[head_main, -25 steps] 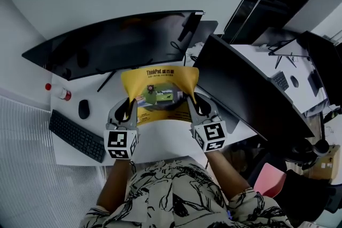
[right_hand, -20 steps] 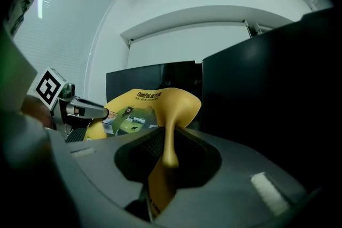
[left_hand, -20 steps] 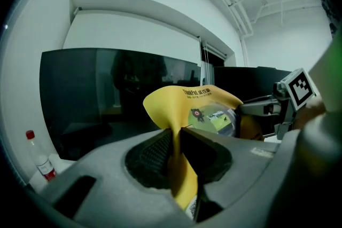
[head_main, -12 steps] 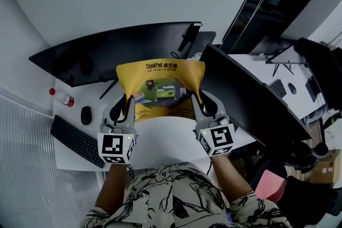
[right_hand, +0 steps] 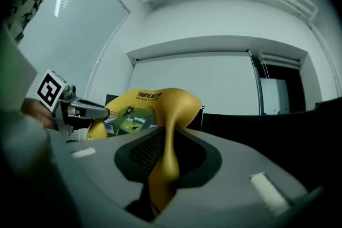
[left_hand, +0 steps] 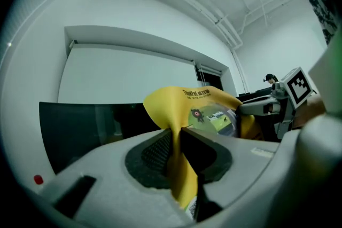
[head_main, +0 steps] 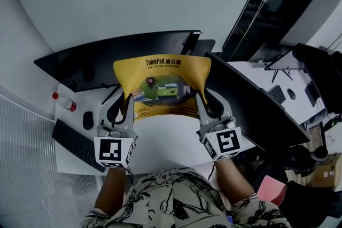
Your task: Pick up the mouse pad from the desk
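Observation:
The yellow mouse pad with a printed picture and black lettering hangs in the air above the white desk, stretched between both grippers. My left gripper is shut on its left edge, my right gripper shut on its right edge. In the left gripper view the mouse pad is pinched between the jaws of the left gripper and curls upward. The right gripper view shows the same: the mouse pad folds up out of the right gripper.
A wide dark monitor stands behind the pad, and a second monitor is at the right. On the left of the desk lie a black keyboard, a black mouse and a small bottle with a red cap.
Both grippers have risen together with the mouse pad, which now hangs higher in front of the monitor. Their grip has not changed.

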The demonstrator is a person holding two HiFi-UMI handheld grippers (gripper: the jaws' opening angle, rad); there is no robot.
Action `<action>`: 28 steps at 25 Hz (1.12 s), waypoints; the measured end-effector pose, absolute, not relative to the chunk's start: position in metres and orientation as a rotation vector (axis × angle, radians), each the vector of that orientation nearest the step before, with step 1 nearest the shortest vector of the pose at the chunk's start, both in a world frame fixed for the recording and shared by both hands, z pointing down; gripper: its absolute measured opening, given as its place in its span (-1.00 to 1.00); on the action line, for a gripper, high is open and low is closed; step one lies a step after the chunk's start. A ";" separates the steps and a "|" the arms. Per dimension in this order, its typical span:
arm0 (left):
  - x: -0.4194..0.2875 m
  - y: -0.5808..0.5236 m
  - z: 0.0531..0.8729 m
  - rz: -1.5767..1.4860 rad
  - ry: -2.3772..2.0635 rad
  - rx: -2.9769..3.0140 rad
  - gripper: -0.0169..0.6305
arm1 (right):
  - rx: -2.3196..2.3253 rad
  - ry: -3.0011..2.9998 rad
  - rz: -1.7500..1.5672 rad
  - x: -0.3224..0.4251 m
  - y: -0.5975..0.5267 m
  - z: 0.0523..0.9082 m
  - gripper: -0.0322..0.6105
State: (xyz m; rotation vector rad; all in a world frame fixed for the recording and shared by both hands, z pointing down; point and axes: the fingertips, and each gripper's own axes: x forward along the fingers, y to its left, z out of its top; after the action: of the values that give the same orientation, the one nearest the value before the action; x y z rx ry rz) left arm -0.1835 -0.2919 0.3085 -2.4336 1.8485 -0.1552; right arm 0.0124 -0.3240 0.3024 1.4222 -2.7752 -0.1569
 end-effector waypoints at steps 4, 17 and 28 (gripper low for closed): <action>-0.167 -0.285 0.279 -0.140 1.825 -2.406 -0.74 | 1.432 -2.808 -0.183 0.029 -0.318 0.276 -0.67; -0.165 -0.272 0.258 -0.045 1.773 -2.372 -0.74 | 1.440 -2.856 -0.293 0.032 -0.305 0.254 -0.67; -0.165 -0.270 0.254 -0.027 1.757 -2.375 -0.74 | 1.476 -2.847 -0.318 0.032 -0.302 0.250 -0.67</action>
State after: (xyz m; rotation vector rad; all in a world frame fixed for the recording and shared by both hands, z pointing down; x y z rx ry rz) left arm -0.1650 -0.2696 0.2538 -2.3746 1.7573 -0.0272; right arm 0.0320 -0.3020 0.2504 1.4764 -2.8466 -0.3184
